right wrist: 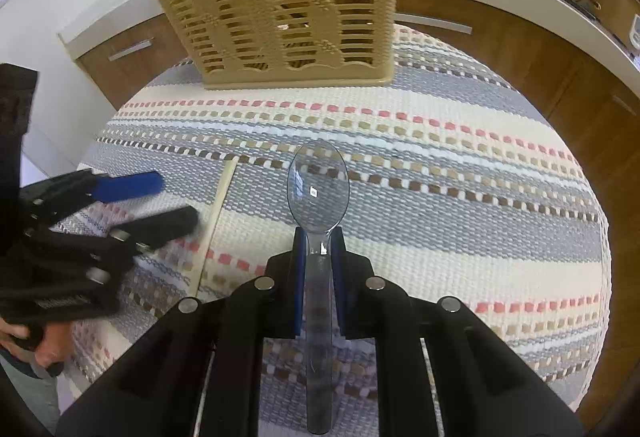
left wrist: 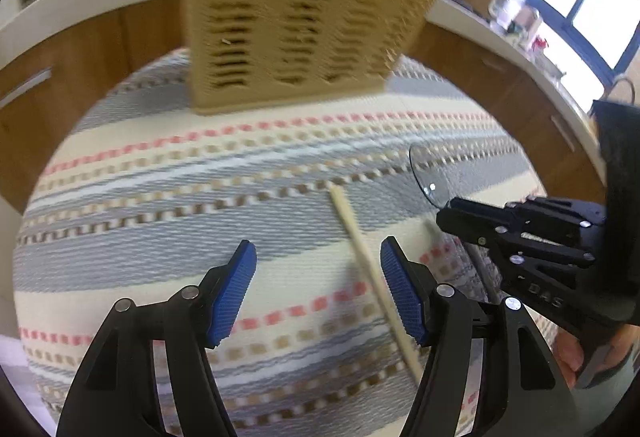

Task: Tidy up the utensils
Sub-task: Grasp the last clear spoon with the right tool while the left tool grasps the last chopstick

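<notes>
Now right gripper (right wrist: 319, 237) pinches spoon (right wrist: 319, 181) neck; left gripper (left wrist: 318, 277) spread, chopstick (left wrist: 362, 261) by right pad; basket (right wrist: 280, 1) well apart.

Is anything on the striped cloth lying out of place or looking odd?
One wooden chopstick lies loose on the striped cloth, outside the beige basket. Nothing looks spilled or damaged.

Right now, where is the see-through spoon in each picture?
Left wrist view: the clear spoon shows only its bowl at the right, sticking out of the right gripper.
Right wrist view: the spoon is in the centre, clamped in that gripper.
Shared landmark: the tan basket stands at the top in both.
</notes>
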`<state>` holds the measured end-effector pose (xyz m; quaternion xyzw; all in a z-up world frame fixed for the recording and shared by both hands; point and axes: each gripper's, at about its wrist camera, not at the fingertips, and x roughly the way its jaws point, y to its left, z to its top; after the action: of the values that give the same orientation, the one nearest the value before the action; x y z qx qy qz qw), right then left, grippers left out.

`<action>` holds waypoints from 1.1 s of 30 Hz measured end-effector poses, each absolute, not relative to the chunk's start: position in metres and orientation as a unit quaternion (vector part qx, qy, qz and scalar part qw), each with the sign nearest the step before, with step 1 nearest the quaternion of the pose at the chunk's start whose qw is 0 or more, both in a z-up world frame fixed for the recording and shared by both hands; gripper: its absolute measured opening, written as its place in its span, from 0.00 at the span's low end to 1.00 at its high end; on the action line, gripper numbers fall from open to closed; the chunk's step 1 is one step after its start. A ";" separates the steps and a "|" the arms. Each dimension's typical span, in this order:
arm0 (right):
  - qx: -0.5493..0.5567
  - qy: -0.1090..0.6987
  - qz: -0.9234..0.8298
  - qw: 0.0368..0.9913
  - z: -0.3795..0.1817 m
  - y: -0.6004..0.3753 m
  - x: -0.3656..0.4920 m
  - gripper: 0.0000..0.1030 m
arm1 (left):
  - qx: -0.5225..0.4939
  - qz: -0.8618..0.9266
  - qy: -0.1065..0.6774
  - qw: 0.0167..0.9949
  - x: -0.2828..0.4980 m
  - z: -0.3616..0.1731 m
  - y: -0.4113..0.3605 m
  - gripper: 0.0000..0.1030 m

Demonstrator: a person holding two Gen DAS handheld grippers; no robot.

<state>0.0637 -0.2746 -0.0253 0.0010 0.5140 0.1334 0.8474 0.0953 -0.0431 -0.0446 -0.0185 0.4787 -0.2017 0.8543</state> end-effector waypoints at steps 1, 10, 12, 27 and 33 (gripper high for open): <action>0.004 0.516 0.132 0.846 -0.025 -0.280 0.064 0.10 | 0.004 -0.189 0.477 0.858 0.096 -0.045 -0.053 0.61; 0.008 0.539 0.136 0.831 -0.020 -0.298 0.059 0.10 | 0.115 -0.162 0.489 0.849 0.092 -0.046 -0.106 0.22; 0.006 0.546 0.138 0.826 -0.020 -0.298 0.057 0.10 | 0.119 -0.167 0.491 0.847 0.090 -0.046 -0.106 0.12; -0.016 0.582 0.122 0.804 -0.030 -0.286 0.058 0.11 | 0.114 -0.196 0.489 0.842 0.080 -0.046 -0.070 0.06; -0.023 0.595 0.121 0.794 -0.029 -0.280 0.067 0.11 | 0.147 -0.167 0.501 0.836 0.080 -0.050 -0.078 0.11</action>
<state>0.0669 -0.2804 -0.0294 -0.0229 0.5952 0.1206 0.7941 0.0799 -0.0782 -0.0502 0.1471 0.5012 -0.1673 0.8362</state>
